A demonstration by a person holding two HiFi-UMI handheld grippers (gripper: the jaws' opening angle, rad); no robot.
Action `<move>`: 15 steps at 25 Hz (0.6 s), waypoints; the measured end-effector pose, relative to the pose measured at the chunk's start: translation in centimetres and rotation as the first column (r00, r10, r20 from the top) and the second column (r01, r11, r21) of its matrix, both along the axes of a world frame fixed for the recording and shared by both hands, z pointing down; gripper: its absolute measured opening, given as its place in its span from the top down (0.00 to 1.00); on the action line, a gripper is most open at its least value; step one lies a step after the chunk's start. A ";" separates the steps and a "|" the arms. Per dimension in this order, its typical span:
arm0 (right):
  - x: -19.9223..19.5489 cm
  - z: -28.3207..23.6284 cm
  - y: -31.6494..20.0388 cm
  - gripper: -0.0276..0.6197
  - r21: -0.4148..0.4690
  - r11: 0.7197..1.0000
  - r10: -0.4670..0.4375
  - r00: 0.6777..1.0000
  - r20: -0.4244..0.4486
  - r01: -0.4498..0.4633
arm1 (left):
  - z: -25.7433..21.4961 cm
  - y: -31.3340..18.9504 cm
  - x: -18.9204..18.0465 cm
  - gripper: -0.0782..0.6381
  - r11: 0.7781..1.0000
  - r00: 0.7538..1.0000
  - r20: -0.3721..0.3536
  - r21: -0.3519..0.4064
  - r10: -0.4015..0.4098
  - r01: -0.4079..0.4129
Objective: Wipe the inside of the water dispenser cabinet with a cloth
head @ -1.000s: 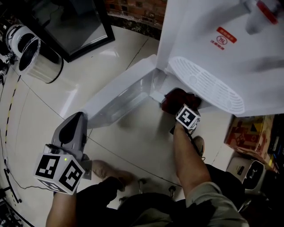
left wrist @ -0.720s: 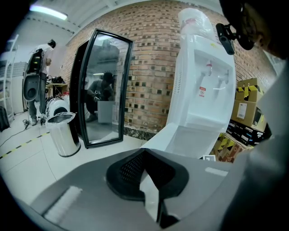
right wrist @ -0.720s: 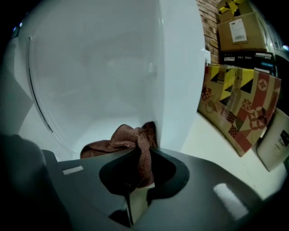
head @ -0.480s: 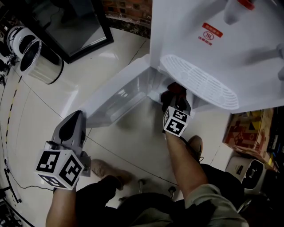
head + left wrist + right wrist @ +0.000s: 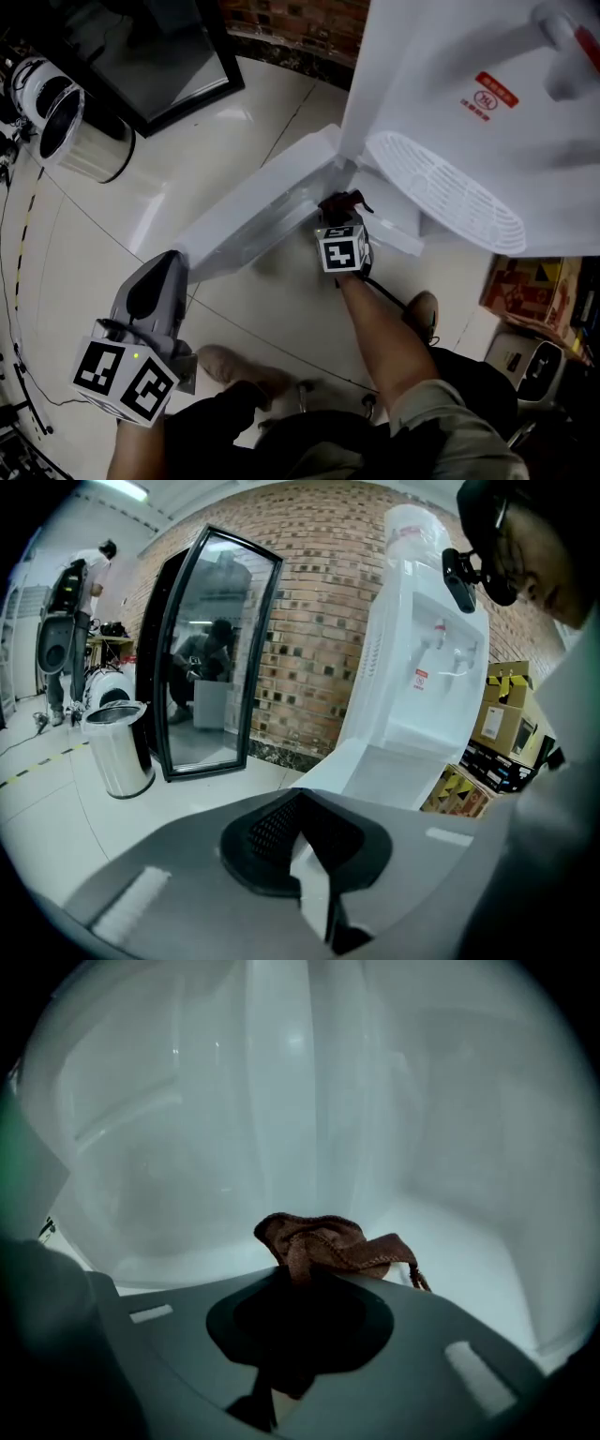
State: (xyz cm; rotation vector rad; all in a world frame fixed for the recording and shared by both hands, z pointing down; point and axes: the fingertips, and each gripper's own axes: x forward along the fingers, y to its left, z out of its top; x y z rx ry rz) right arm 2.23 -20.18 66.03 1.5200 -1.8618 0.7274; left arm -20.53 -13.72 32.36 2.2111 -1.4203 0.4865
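The white water dispenser [image 5: 450, 84] stands at the upper right with its cabinet door [image 5: 253, 211] swung open toward the lower left. My right gripper [image 5: 339, 208] is at the cabinet opening near the hinge, shut on a bunched brown cloth [image 5: 343, 200]. In the right gripper view the cloth [image 5: 323, 1244] sticks out past the right gripper [image 5: 300, 1274] against the white cabinet wall [image 5: 281, 1101]. My left gripper [image 5: 157, 272] hangs low at the left over the floor, away from the door, shut and holding nothing. In the left gripper view the left gripper [image 5: 305, 808] faces the dispenser [image 5: 422, 667].
A steel bin [image 5: 75, 127] and a black-framed mirror [image 5: 159, 56] stand at the upper left. Cardboard boxes [image 5: 525, 281] sit beside the dispenser on the right. The person's shoes [image 5: 234, 366] rest on the tiled floor below the door. A person stands far off [image 5: 89, 574].
The right gripper has slid left with the cloth, from under the drip tray toward the hinge side of the opening, and has rolled. The left gripper has stayed put.
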 end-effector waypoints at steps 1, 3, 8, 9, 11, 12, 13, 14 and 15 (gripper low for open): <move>0.3 0.5 0.0 0.86 -0.021 1.000 0.002 1.000 -0.011 -0.002 | 0.0 -0.1 0.0 0.89 1.000 1.000 -0.004 -0.001 0.004 -0.004; 1.4 1.1 0.2 0.86 -0.044 0.999 0.019 1.000 -0.021 -0.020 | 0.1 -0.3 0.0 0.89 1.000 1.000 -0.015 -0.005 0.012 -0.013; 5.2 1.4 1.9 0.86 -0.091 0.991 0.096 0.994 -0.047 -0.100 | 0.2 -0.2 0.0 0.89 0.999 0.997 -0.065 -0.024 0.028 -0.030; 6.2 1.5 2.4 0.86 -0.098 0.989 0.109 0.992 -0.061 -0.114 | 0.2 -0.1 0.0 0.89 0.999 0.997 -0.070 -0.023 0.034 -0.036; 8.6 1.5 3.7 0.86 -0.102 0.984 0.140 0.986 -0.084 -0.149 | 0.2 0.2 0.2 0.89 0.999 0.996 -0.073 -0.019 0.046 -0.047; 9.7 1.5 4.5 0.86 -0.108 0.979 0.162 0.983 -0.089 -0.171 | 0.2 0.4 0.3 0.89 0.999 0.996 -0.075 -0.017 0.050 -0.051; 10.9 1.5 5.4 0.86 -0.116 0.974 0.187 0.978 -0.092 -0.197 | 0.2 0.6 0.4 0.89 0.998 0.996 -0.075 -0.015 0.052 -0.053; 12.1 1.5 6.4 0.86 -0.122 0.967 0.213 0.972 -0.098 -0.224 | 0.2 0.8 0.5 0.89 0.998 0.996 -0.073 -0.013 0.052 -0.054; 13.5 1.6 7.4 0.86 -0.129 0.959 0.239 0.965 -0.109 -0.252 | 0.2 1.0 0.6 0.89 0.999 0.996 -0.070 -0.012 0.051 -0.052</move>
